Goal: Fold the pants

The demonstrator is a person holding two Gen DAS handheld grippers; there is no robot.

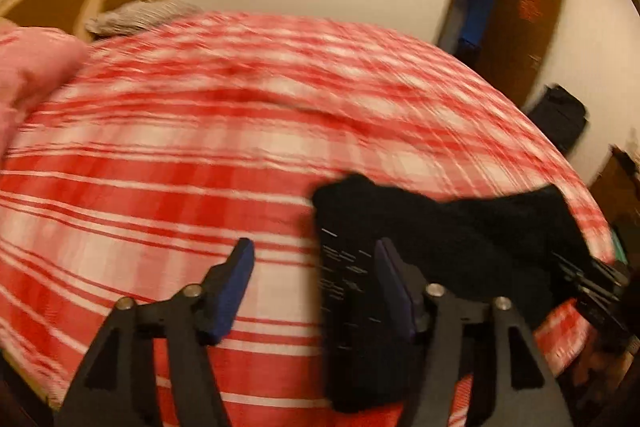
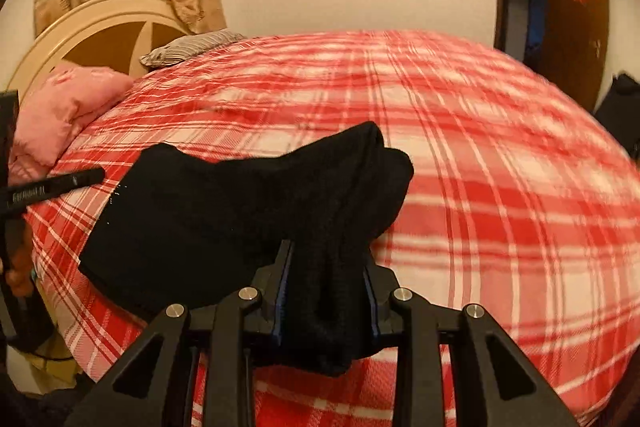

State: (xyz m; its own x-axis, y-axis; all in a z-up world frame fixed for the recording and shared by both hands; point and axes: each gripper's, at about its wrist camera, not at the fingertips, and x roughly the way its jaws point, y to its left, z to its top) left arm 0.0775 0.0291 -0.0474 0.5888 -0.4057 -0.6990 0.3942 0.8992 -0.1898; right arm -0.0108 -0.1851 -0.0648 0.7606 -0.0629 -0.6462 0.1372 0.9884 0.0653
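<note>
The black knit pants [image 2: 224, 211] lie bunched, not yet neatly folded, on the red-and-white plaid bed [image 2: 480, 187], pinched by the right hand-held gripper [image 2: 328, 291], beside the spread left hand-held gripper [image 1: 316, 287].

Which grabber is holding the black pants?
The right gripper. Its blue-padded fingers are squeezed on a bunch of the black pants. The left gripper is wide open, with only the pants' edge between its fingers.
</note>
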